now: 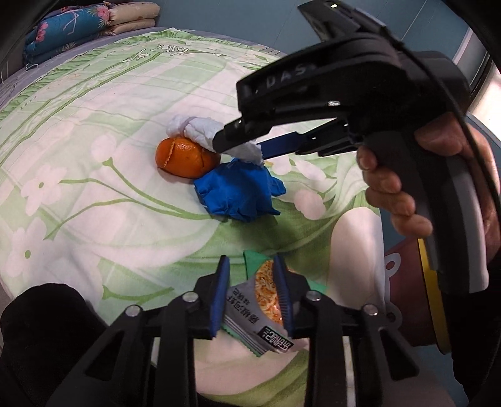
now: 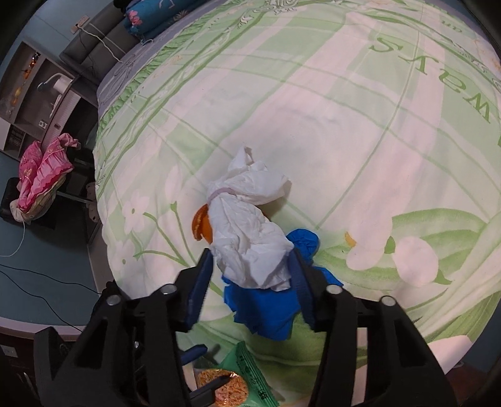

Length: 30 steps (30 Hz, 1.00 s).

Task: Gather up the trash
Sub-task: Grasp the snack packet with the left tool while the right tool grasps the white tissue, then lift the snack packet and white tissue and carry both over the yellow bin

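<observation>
My left gripper (image 1: 252,266) is shut on a green and grey snack wrapper (image 1: 266,300), held just above the bed's near edge; the wrapper also shows in the right wrist view (image 2: 241,378). My right gripper (image 2: 253,253) is shut on a crumpled white tissue (image 2: 250,225), and it shows from the side in the left wrist view (image 1: 238,147) with the tissue (image 1: 200,128). Under the tissue lie an orange peel (image 1: 184,156) and a crumpled blue glove (image 1: 241,191) on the green floral bedsheet (image 1: 94,131). The peel (image 2: 200,224) and glove (image 2: 269,310) also show in the right wrist view.
Folded quilts (image 1: 78,25) lie at the bed's far end. A dark red bin with a yellow rim (image 1: 416,291) stands beside the bed at the right. A pink garment (image 2: 43,175) and cables lie on the floor at the left. A small peel scrap (image 2: 350,239) lies on the sheet.
</observation>
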Each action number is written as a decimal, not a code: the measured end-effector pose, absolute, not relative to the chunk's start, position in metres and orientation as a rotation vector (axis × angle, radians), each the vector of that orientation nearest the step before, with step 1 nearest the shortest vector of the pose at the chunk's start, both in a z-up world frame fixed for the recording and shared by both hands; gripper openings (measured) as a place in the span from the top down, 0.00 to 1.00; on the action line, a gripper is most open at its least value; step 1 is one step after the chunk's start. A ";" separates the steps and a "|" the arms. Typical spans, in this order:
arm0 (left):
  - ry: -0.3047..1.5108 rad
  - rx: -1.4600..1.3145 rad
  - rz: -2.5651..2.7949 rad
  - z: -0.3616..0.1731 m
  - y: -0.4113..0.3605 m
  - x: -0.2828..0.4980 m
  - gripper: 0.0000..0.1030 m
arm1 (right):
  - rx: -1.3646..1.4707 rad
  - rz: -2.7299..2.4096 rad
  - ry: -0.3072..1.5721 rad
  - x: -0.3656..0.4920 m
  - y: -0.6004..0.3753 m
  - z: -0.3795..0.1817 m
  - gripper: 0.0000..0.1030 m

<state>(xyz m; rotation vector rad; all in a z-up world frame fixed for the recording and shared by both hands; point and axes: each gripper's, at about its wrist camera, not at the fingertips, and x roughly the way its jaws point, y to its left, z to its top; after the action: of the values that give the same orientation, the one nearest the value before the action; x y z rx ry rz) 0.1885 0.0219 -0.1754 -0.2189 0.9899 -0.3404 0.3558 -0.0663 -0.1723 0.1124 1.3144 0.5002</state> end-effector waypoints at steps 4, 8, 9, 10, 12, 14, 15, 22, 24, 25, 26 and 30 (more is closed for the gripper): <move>0.984 -0.199 -0.365 -0.174 0.016 0.187 0.87 | 0.114 0.497 1.327 0.358 -0.066 -0.180 0.73; 0.975 -0.190 -0.376 -0.172 0.012 0.185 0.93 | 0.093 0.479 1.311 0.357 -0.064 -0.179 0.83; 0.973 -0.191 -0.376 -0.172 0.012 0.185 0.94 | 0.080 0.474 1.304 0.356 -0.063 -0.178 0.85; 0.972 -0.192 -0.376 -0.172 0.012 0.184 0.94 | 0.073 0.471 1.300 0.355 -0.062 -0.177 0.86; 0.968 -0.193 -0.376 -0.171 0.013 0.183 0.94 | 0.063 0.468 1.288 0.352 -0.063 -0.175 0.87; 0.961 -0.190 -0.377 -0.170 0.012 0.181 0.95 | 0.059 0.468 1.281 0.350 -0.063 -0.173 0.88; 0.957 -0.188 -0.378 -0.168 0.012 0.179 0.95 | 0.055 0.469 1.275 0.347 -0.063 -0.172 0.88; 0.928 -0.172 -0.394 -0.158 0.011 0.169 0.96 | 0.062 0.476 1.266 0.333 -0.071 -0.166 0.88; 0.916 -0.169 -0.396 -0.153 0.011 0.166 0.96 | 0.067 0.475 1.262 0.328 -0.075 -0.165 0.89; 0.910 -0.167 -0.398 -0.151 0.011 0.164 0.96 | 0.070 0.474 1.261 0.325 -0.077 -0.164 0.88; 0.905 -0.165 -0.397 -0.149 0.012 0.163 0.96 | 0.071 0.474 1.260 0.322 -0.079 -0.163 0.89; 0.889 -0.160 -0.398 -0.142 0.013 0.156 0.96 | 0.086 0.466 1.260 0.312 -0.089 -0.161 0.89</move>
<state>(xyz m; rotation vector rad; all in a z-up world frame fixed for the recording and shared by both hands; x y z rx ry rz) 0.1560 0.0135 -0.1417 -0.1599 0.8890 -0.3982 0.3123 -0.0894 -0.1609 0.0864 1.2600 0.4659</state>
